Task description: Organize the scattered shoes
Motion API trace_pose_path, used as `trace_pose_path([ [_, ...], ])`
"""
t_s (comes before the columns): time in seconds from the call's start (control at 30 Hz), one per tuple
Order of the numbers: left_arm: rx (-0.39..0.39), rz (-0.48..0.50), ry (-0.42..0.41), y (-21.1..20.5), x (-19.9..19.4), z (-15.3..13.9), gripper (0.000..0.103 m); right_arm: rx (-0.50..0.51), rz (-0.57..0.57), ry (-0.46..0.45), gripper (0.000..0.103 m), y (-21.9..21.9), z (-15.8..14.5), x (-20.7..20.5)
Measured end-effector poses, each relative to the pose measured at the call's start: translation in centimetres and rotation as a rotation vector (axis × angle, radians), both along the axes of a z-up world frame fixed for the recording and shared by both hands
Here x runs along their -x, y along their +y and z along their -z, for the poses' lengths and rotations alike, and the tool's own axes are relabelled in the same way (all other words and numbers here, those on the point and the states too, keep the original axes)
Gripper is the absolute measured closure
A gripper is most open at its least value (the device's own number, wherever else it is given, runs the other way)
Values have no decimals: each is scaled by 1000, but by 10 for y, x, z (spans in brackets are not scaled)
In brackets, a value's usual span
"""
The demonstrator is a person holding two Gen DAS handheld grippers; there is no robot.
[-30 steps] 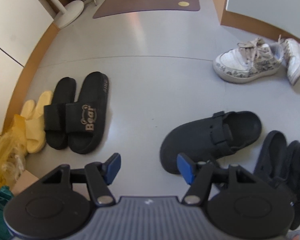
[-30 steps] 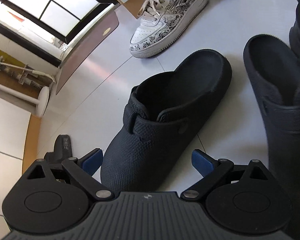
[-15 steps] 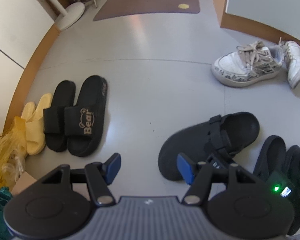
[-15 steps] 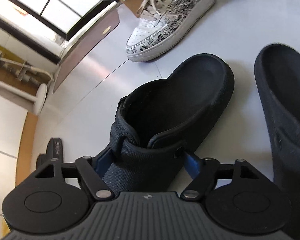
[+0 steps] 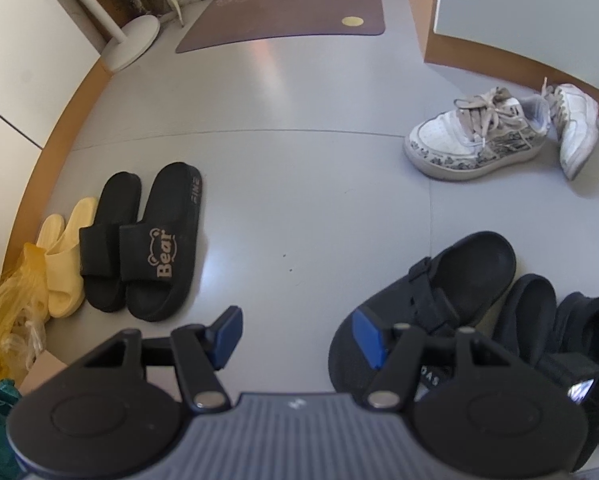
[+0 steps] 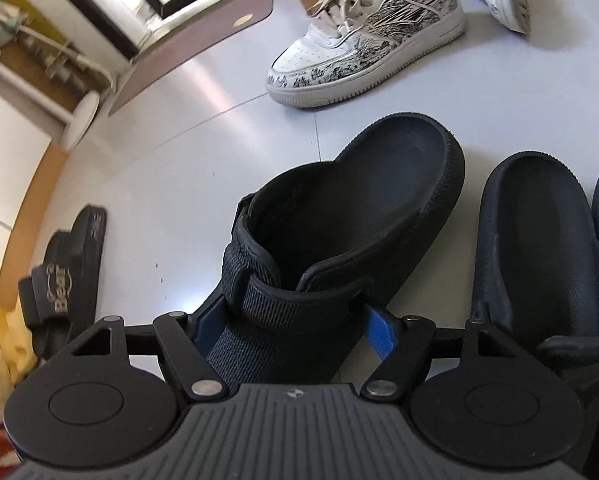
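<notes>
Right gripper [image 6: 289, 330] with jaws just closed and clamped on the black clog [image 6: 339, 240] at its strapped upper, clog on the grey floor [image 6: 179, 168] beside its mate [image 6: 539, 248], left gripper [image 5: 295, 336] hovering, jaws half-open and empty, printed white sneaker [image 6: 363, 36] beyond

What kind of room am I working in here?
Probably a home entryway: a brown doormat lies by a threshold, and shoes are on the grey floor, including black slippers and white sneakers.
</notes>
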State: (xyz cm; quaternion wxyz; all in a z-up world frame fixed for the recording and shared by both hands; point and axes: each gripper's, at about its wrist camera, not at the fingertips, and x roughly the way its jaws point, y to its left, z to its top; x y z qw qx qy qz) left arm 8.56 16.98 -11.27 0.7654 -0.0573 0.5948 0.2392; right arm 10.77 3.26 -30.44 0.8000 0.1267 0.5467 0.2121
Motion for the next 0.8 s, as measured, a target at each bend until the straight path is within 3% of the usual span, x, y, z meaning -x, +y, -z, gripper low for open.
trace_pose_path([
  [0.17,0,-4,4,1,1,1,39,30,14,3,18,3,-2,5],
  [0.33,12,-19,12,4,3,4,39,59,98,26,9,13,5,15],
  [0.7,-12,-33,15,-7,2,6,39,45,228,59,5,27,17,20],
  [0.8,-19,-44,22,-4,3,7,39,66,215,27,11,30,18,23],
])
